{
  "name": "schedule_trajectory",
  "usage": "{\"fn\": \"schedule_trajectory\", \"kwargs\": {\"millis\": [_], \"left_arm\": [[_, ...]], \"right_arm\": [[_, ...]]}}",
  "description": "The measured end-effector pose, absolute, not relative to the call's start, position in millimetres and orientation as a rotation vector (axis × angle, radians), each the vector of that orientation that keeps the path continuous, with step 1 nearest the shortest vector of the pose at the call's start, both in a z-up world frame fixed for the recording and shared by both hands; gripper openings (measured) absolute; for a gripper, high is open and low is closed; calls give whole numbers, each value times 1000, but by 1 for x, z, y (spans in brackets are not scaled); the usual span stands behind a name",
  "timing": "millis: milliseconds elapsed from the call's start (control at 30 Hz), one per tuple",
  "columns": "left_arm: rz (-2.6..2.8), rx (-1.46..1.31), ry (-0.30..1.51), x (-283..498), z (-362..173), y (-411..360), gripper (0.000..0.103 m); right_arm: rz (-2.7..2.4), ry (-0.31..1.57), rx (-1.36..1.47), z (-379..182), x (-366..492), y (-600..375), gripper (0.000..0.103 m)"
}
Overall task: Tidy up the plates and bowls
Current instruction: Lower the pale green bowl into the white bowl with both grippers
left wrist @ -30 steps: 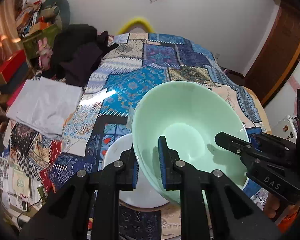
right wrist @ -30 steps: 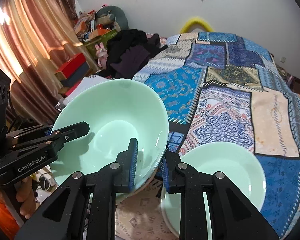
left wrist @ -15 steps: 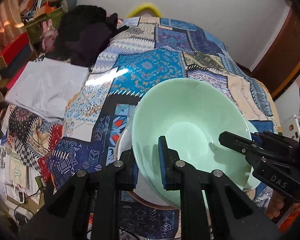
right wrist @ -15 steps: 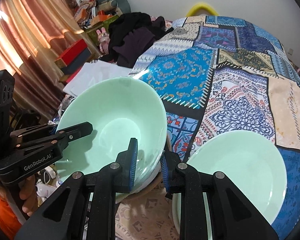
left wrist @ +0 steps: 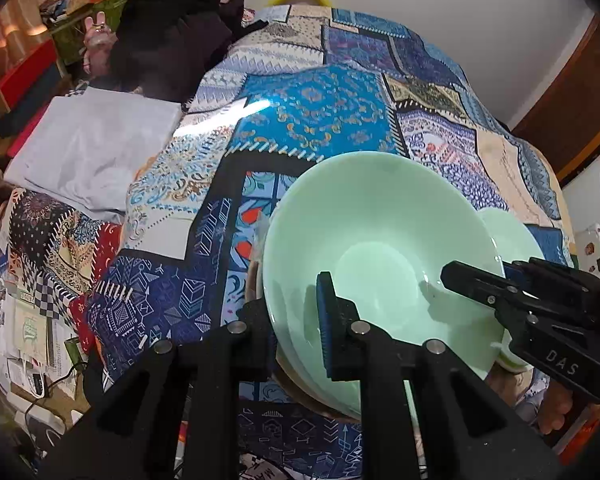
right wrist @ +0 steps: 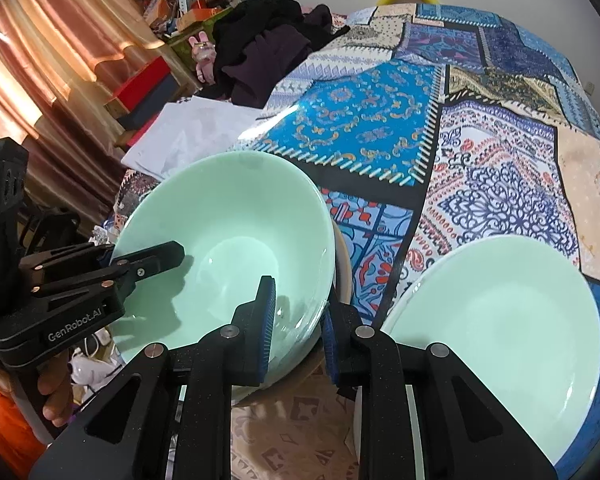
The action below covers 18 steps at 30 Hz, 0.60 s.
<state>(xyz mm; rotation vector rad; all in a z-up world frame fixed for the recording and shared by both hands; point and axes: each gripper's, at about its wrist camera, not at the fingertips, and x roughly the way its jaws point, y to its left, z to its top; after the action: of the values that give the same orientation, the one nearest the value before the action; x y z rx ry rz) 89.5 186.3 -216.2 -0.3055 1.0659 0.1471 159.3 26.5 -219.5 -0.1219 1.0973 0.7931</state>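
Observation:
A mint green bowl (left wrist: pixel 380 240) (right wrist: pixel 228 232) is held by its rim from two sides. My left gripper (left wrist: pixel 292 312) is shut on the near-left rim, one pad inside and one outside. My right gripper (right wrist: pixel 298 308) is shut on the opposite rim; its fingers (left wrist: pixel 464 276) show in the left wrist view. In the right wrist view the left gripper's fingers (right wrist: pixel 160 254) reach in from the left. The bowl sits low over another dish, of which only the edge (left wrist: pixel 296 364) shows. A second mint green plate (right wrist: pixel 500 320) (left wrist: pixel 512 236) lies just right of it.
Everything rests on a patchwork cloth (left wrist: pixel 312 112) in blue, white and tan. A folded white cloth (left wrist: pixel 92 148) and a heap of dark clothes (left wrist: pixel 172 32) lie at the far left. Curtains (right wrist: pixel 40 60) and stacked boxes (right wrist: pixel 148 84) stand beyond. A hand (right wrist: pixel 56 396) holds the left gripper.
Both grippers have come down with the bowl still in them. The white dish seen under it earlier is now almost fully covered, and the plate beside it looks closer.

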Motion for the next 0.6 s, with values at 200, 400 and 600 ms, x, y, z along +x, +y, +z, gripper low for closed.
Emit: {"fn": "schedule_trajectory", "kwargs": {"millis": [200, 400, 600], "left_arm": [[149, -268, 1066, 89, -217, 182, 17], [145, -308, 1067, 86, -217, 185, 17], [149, -285, 1056, 81, -212, 183, 17]], "right_arm": [[777, 1078, -178, -218, 155, 28, 22], [786, 1084, -163, -219, 156, 24, 22], [776, 1061, -163, -213, 157, 19, 23]]}}
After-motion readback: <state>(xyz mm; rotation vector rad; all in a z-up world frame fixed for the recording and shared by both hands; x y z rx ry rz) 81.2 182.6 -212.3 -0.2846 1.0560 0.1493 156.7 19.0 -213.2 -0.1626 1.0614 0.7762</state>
